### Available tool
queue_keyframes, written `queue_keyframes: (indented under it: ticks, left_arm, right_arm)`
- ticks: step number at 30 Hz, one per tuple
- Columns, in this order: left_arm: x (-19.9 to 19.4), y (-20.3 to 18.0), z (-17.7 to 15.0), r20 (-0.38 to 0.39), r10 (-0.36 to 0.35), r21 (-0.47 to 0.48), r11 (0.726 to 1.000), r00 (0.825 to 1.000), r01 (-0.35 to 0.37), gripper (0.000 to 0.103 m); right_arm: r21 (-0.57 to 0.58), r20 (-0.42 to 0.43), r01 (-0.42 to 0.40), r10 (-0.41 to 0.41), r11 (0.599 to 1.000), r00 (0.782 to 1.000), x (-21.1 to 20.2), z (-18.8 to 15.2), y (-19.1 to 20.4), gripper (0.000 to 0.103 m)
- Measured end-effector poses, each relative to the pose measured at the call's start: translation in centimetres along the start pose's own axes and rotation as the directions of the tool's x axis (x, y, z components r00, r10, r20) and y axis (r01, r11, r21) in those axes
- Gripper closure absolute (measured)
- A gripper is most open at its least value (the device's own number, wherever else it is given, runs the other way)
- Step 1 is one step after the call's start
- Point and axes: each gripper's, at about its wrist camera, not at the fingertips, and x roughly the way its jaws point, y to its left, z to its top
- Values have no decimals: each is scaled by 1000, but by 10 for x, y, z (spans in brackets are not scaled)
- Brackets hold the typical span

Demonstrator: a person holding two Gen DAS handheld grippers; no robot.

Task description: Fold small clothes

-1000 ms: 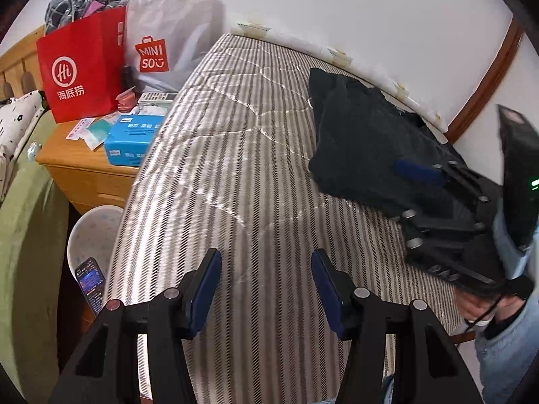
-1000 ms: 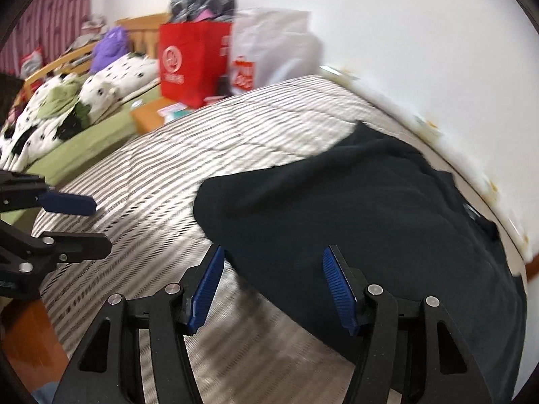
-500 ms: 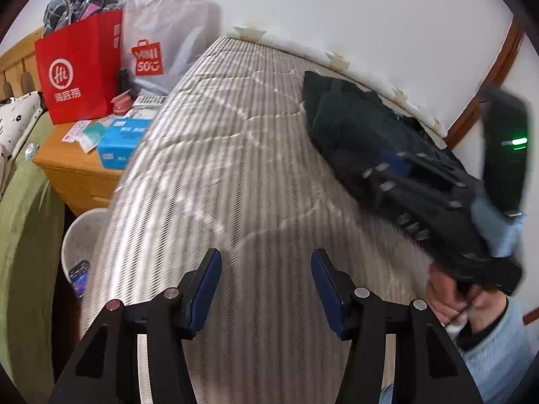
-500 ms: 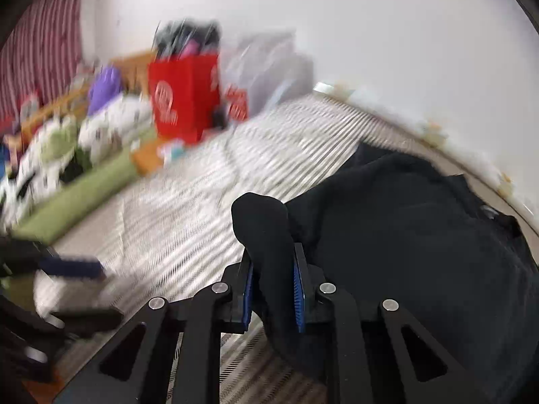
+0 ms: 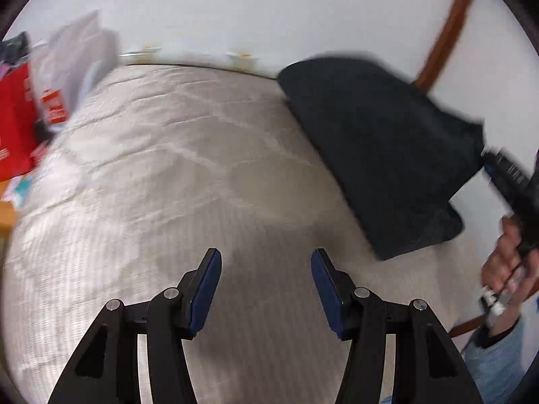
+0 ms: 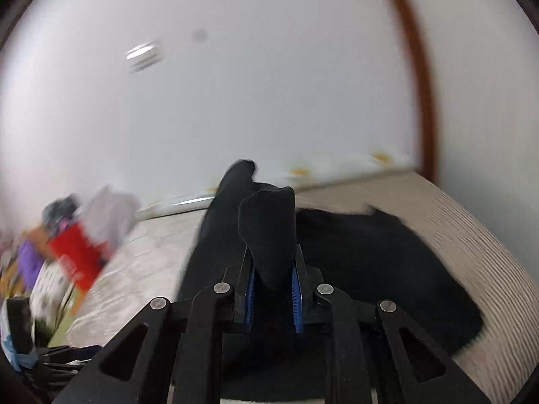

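At the lower centre of the right wrist view, your right gripper [image 6: 272, 286] is clenched on a bunched edge of the black garment [image 6: 363, 262]; its fingers [image 6: 250, 289] have just been closing, and dark cloth now fills the gap between them. A second ago they stood apart above the garment's near edge, with nothing between them. The grasped corner stands up out of the fingers, while the rest of the garment lies on the striped bed [image 6: 478, 256] behind and to the right. Seen from the left wrist view, the garment [image 5: 370, 141] now rises off the bed [image 5: 168, 181] toward the right edge of the frame, where your hand [image 5: 508, 262] carries the gripper; earlier it lay flat there. This probably means the fold has begun, with the lifted edge ready to be carried across. Your left gripper [image 5: 266, 286] at lower centre is released, its fingers [image 5: 205, 286] apart over bare bed, as in the earlier frames.
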Motion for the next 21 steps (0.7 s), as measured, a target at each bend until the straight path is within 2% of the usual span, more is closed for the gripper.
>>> queue_keyframes:
  ticks: [4, 6, 8, 11, 14, 18, 21]
  left_arm:
    - [21, -46, 3, -10, -67, 77, 995, 998, 68, 49]
    - [29, -70, 2, -20, -101, 128, 986, 995, 103, 47]
    - [36, -92, 0, -29, -122, 183, 975, 992, 126, 45]
    - [43, -114, -5, -36, -127, 251, 959, 991, 132, 37]
    - [54, -126, -9, -51, -89, 288, 952, 995, 100, 37]
    - [72, -138, -9, -87, -56, 287, 955, 995, 79, 37]
    - [79, -145, -7, -66, -40, 302, 952, 997, 59, 37]
  right_arm:
    - [147, -89, 85, -73, 985, 993, 10, -19, -73, 86]
    - [228, -156, 47, -11, 973, 988, 17, -33, -105, 84]
    - [257, -165, 45, -2, 965, 986, 14, -40, -121, 78]
    - [245, -130, 43, -11, 968, 992, 3, -43, -130, 64]
    - [253, -114, -30, 60, 967, 992, -4, -44, -135, 46]
    - [276, -141, -50, 92, 960, 986, 16, -46, -134, 44]
    - [285, -166, -37, 87, 958, 982, 42, -48, -133, 43]
